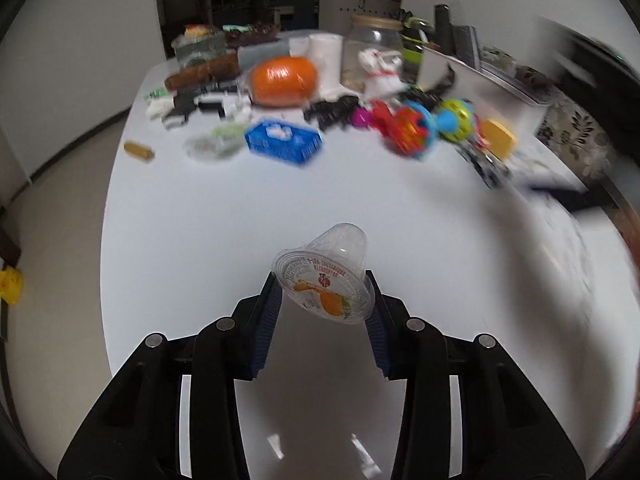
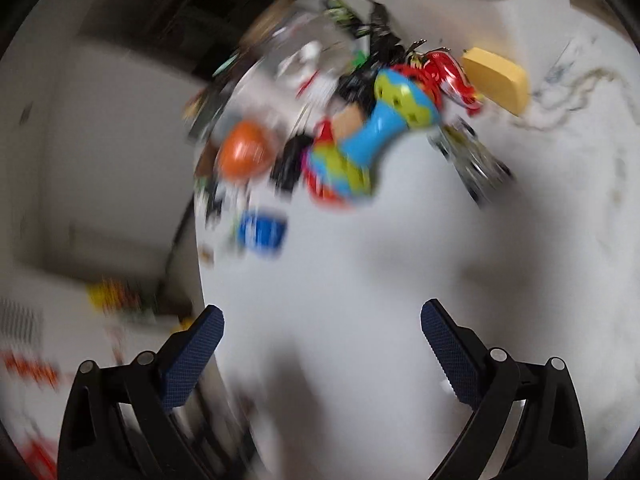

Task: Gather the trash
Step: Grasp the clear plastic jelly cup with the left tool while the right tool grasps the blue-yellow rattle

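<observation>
Above the near counter (image 1: 200, 220), the left gripper (image 1: 325, 296) jaws pinch an empty jelly cup (image 1: 326, 276) by its rim only; that thin, slick plastic could buckle or slip free. The right gripper (image 2: 320, 324) hangs spread, empty, its view motion-blurred.

Clear plastic jelly cup (image 1: 326, 276), printed orange-fruit lid facing camera. Tilted, lifted above the white table (image 1: 200, 220).

The left gripper (image 1: 325, 298) sat at the lower centre of its frame, fingers closed on something. The right gripper (image 2: 322, 322) was at the bottom, fingers spread wide and empty.
</observation>
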Action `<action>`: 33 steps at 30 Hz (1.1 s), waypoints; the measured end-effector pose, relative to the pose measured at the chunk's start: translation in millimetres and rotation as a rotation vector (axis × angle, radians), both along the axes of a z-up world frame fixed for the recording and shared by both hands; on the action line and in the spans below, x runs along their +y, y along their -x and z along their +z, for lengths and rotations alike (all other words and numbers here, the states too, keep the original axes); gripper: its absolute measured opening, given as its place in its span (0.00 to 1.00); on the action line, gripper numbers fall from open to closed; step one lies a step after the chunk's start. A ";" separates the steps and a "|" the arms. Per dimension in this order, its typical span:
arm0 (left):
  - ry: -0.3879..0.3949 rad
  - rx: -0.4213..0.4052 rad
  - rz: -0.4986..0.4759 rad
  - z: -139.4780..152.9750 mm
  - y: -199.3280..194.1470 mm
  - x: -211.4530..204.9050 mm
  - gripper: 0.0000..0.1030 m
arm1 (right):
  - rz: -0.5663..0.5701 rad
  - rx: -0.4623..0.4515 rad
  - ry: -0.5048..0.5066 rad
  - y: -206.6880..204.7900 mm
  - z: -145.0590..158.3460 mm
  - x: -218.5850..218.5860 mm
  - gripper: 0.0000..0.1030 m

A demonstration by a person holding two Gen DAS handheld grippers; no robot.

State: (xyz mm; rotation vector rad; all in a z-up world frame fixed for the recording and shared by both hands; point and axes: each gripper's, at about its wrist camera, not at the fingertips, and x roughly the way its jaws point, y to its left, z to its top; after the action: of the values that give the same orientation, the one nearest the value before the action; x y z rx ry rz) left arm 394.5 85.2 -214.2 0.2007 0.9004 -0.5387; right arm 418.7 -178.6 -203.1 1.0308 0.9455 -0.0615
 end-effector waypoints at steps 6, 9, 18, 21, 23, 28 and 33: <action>0.032 0.067 -0.005 -9.4 44.0 28.9 0.39 | -0.290 0.080 -0.144 -66.3 -36.2 -37.4 0.91; 0.039 0.098 -0.011 -16.9 53.7 34.2 0.39 | -0.315 0.109 -0.143 -82.7 -45.7 -42.7 0.62; 0.071 0.111 0.028 -14.7 54.9 39.7 0.39 | -0.194 0.076 -0.071 -68.1 -44.2 -41.1 0.38; 0.070 0.109 0.028 -9.4 55.9 37.9 0.39 | -0.112 0.030 -0.074 -42.5 -32.5 -36.4 0.32; 0.067 0.112 0.028 -8.0 58.8 35.0 0.39 | -0.043 0.004 -0.091 -18.3 -25.3 -31.5 0.23; 0.082 0.150 0.026 -6.4 74.2 23.7 0.39 | 0.061 0.002 -0.115 31.0 -18.5 -20.3 0.00; 0.080 0.183 0.061 -13.2 96.2 20.8 0.39 | 0.279 0.076 0.097 42.7 -13.5 13.5 0.56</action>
State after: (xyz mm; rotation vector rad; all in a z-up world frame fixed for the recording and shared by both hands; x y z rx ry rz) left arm 298.3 106.0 -227.3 0.0515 1.0574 -0.5408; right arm 376.0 -165.1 -216.6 0.8041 1.1376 0.0855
